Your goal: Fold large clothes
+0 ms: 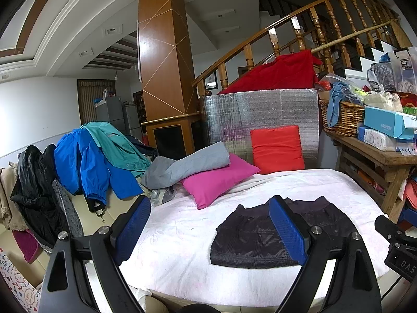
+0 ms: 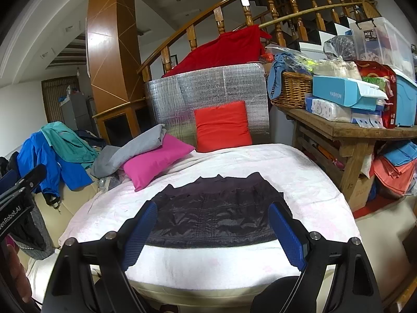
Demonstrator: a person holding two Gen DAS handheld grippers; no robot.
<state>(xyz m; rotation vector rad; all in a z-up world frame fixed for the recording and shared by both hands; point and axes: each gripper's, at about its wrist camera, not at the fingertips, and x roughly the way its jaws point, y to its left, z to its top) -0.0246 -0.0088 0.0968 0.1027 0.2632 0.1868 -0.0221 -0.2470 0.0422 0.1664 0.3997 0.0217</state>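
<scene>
only the left view shows the black coat (image 1: 34,187) beside blue jacket (image 1: 86,161).

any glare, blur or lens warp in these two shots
Left wrist view: sharp, heavy fisheye bending the wooden stair banister, glare on the polished wooden pillar. Right wrist view: equally sharp; glossy dark quilted garment shows soft sheen, corners vignette black.

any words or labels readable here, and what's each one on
"FASHION": on the teal box on the wooden table.
"ROX": on the label of the clear storage bin; smaller print below it is too blurred.
"DAS": on the right gripper, cut off at the edge.
"enRobot.AI": on the left gripper, its start cut off.
Tissue pack print: unreadable.
</scene>
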